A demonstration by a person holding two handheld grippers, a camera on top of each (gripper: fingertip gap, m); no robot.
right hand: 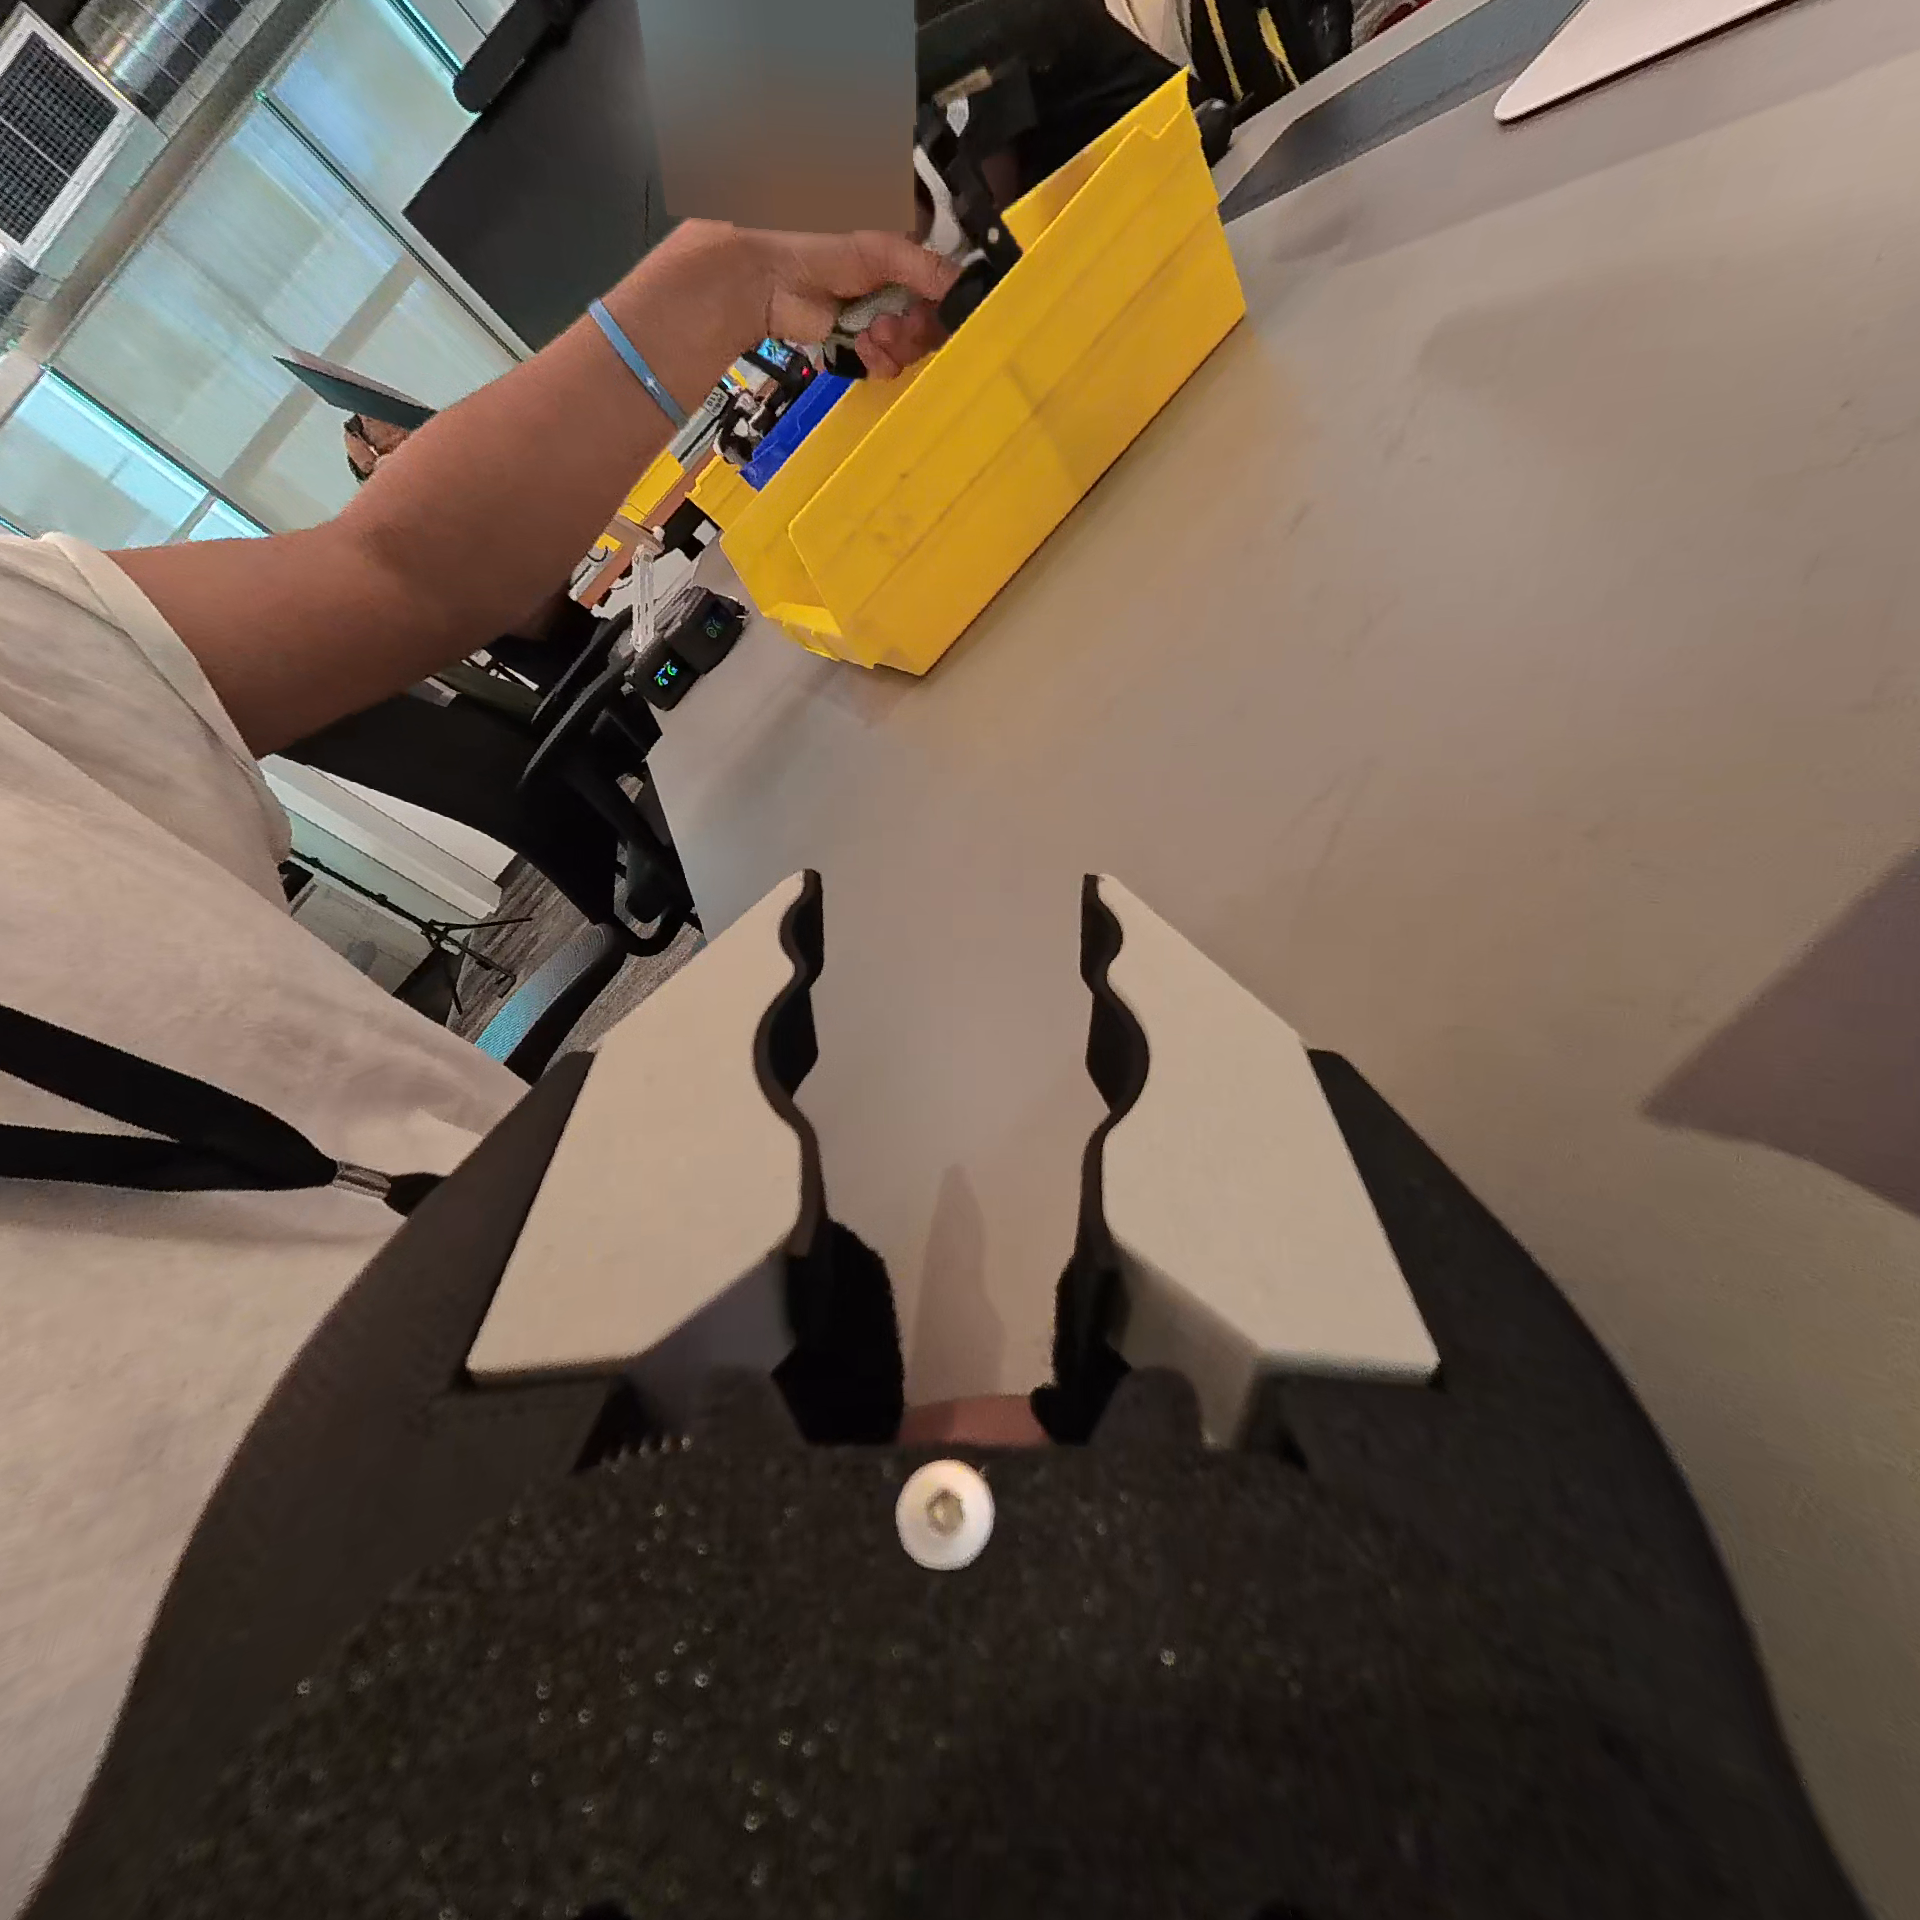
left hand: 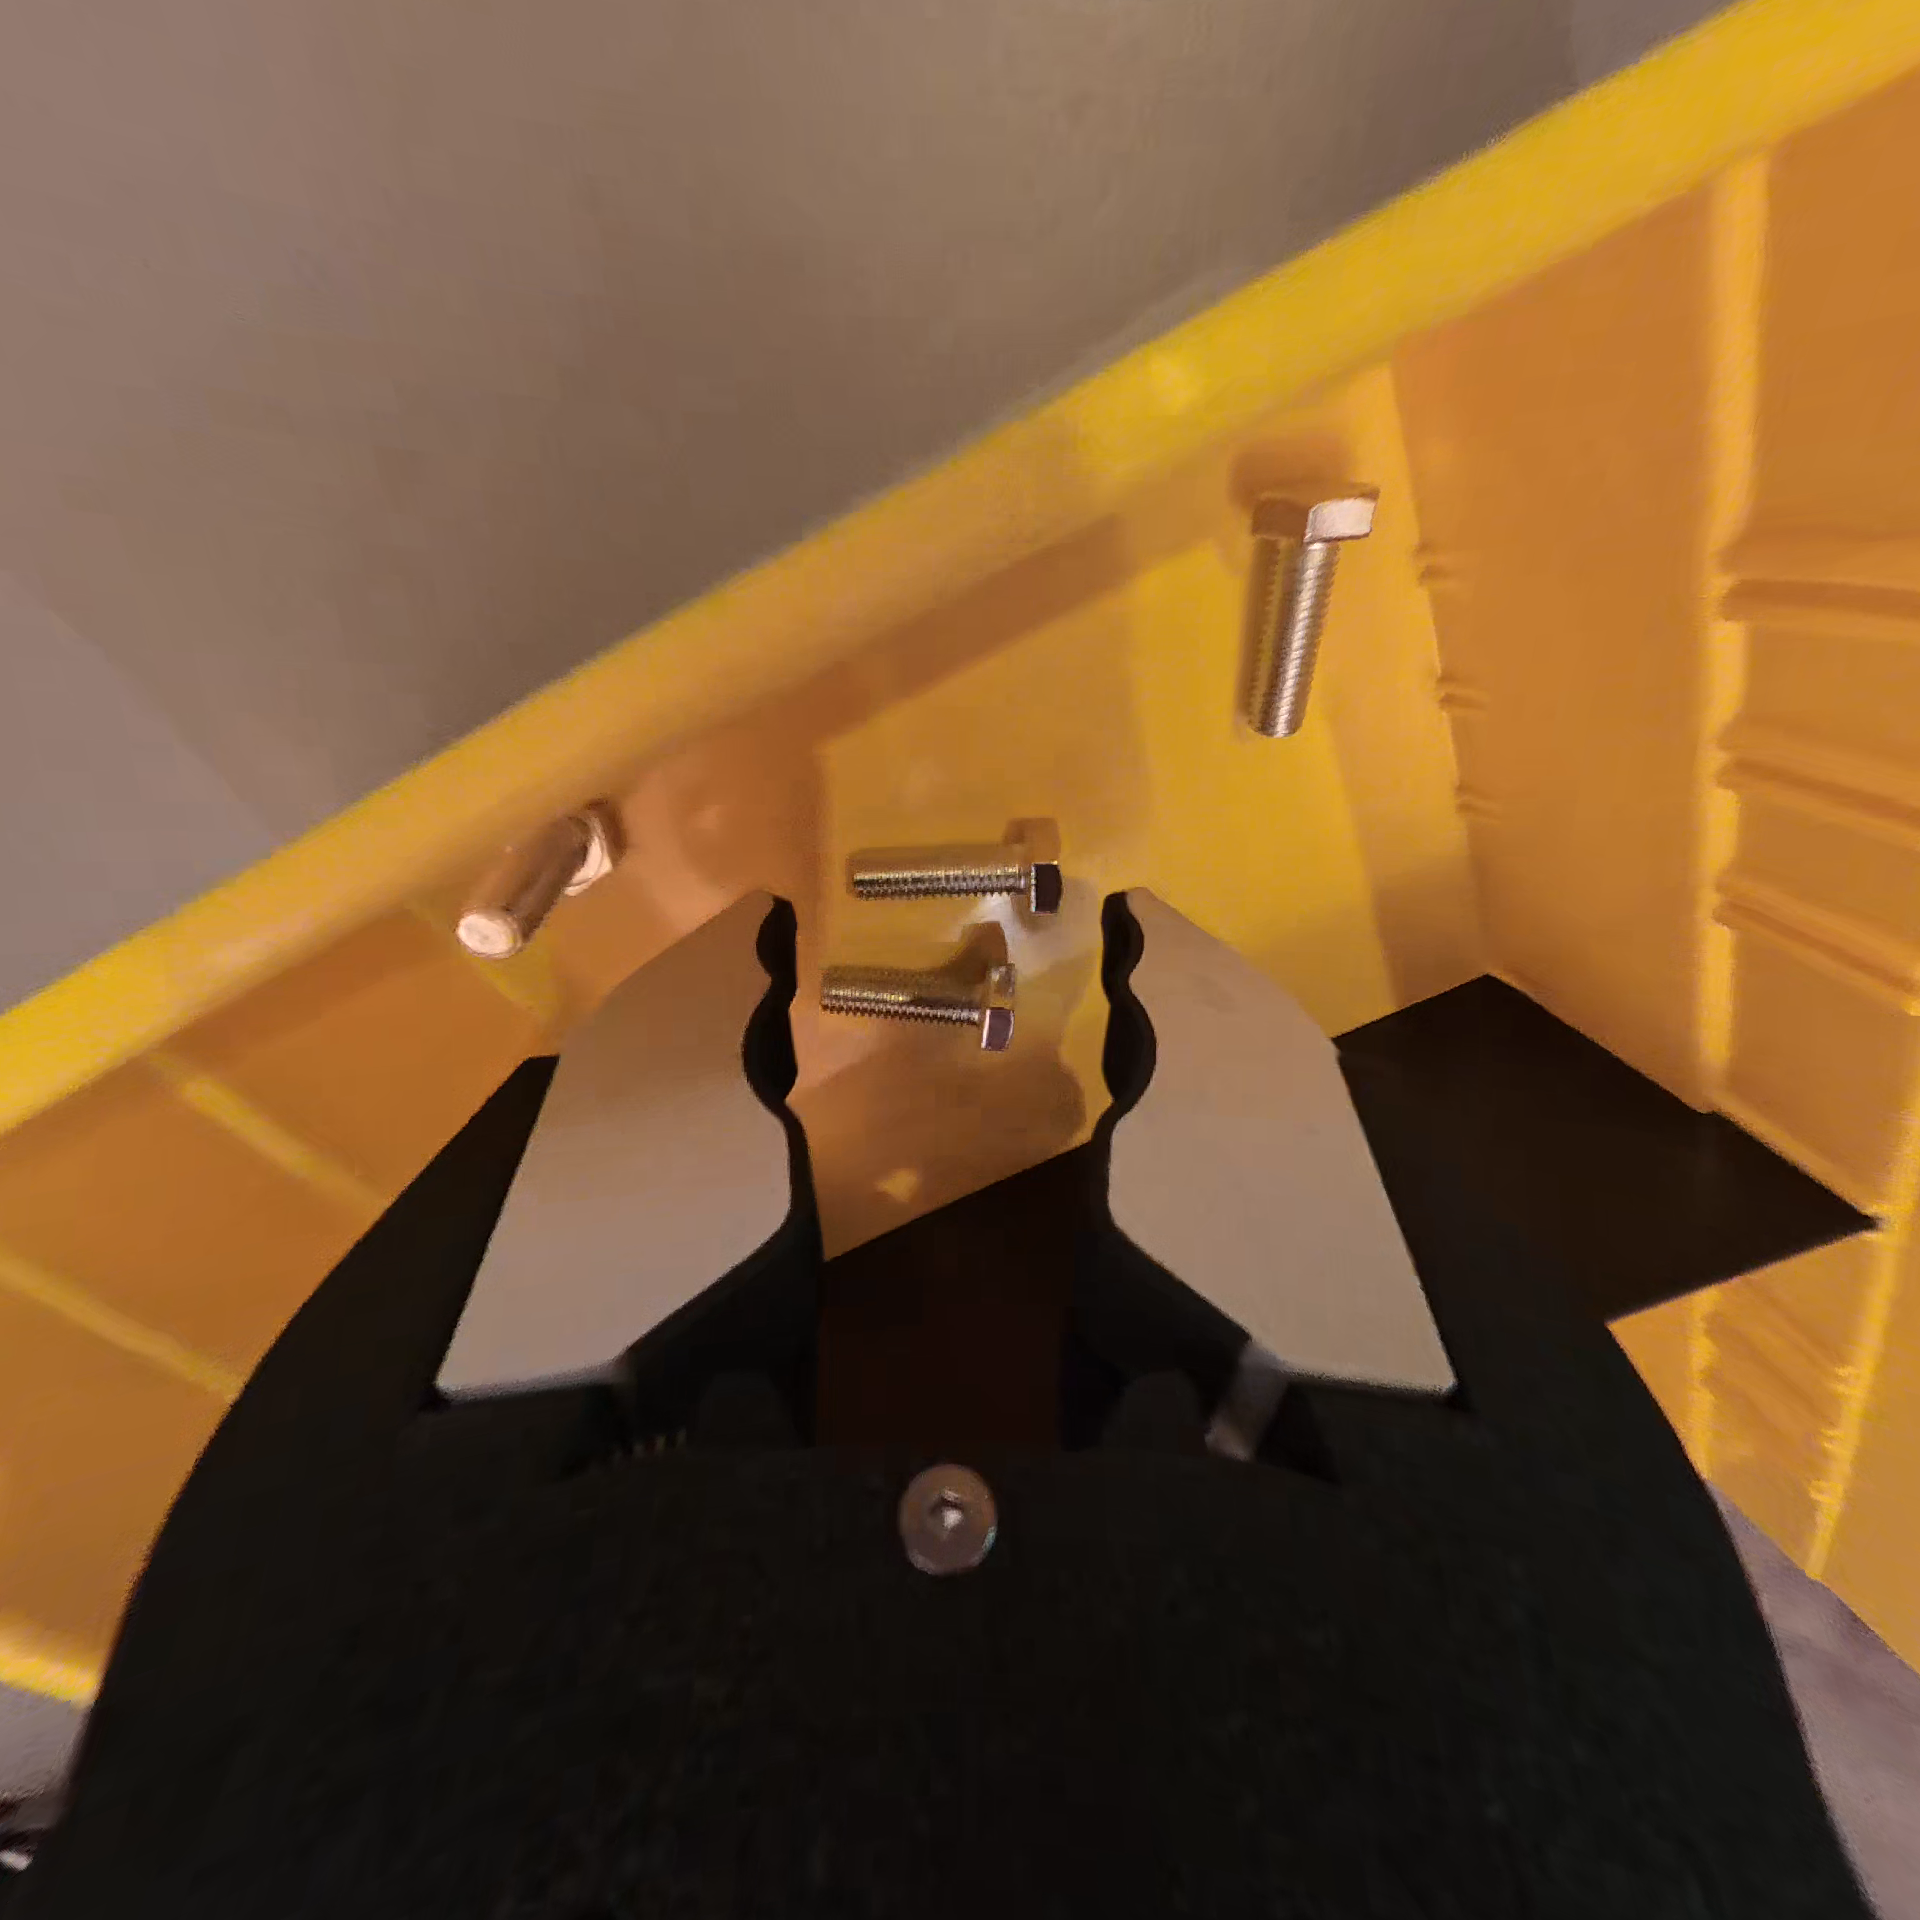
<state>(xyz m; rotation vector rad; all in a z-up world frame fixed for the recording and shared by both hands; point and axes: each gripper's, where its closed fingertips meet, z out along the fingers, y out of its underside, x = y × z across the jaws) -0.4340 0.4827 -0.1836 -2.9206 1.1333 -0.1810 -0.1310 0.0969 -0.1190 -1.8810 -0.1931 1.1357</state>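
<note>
Four hex bolts lie in the yellow bin [left hand: 1195, 665]; left gripper [left hand: 945, 914] fingers spread, bare, around one small bolt [left hand: 914, 1003] (not touching). Right gripper [right hand: 948, 894] spread, bare, over the grey worktop [right hand: 1455, 623].

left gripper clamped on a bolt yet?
No: the left gripper is open inside the yellow bin, and the nearer small bolt lies on the floor between its fingers with clear gaps on both sides.

Four bolts in the yellow bin [left hand: 1143, 644]: two small bolts, one [left hand: 951, 879] above the other [left hand: 914, 1003], and two big bolts [left hand: 1294, 613], [left hand: 535, 883]. Two grippers, left gripper [left hand: 945, 914] and right gripper [right hand: 948, 904], one grey table [right hand: 1455, 623]
</note>
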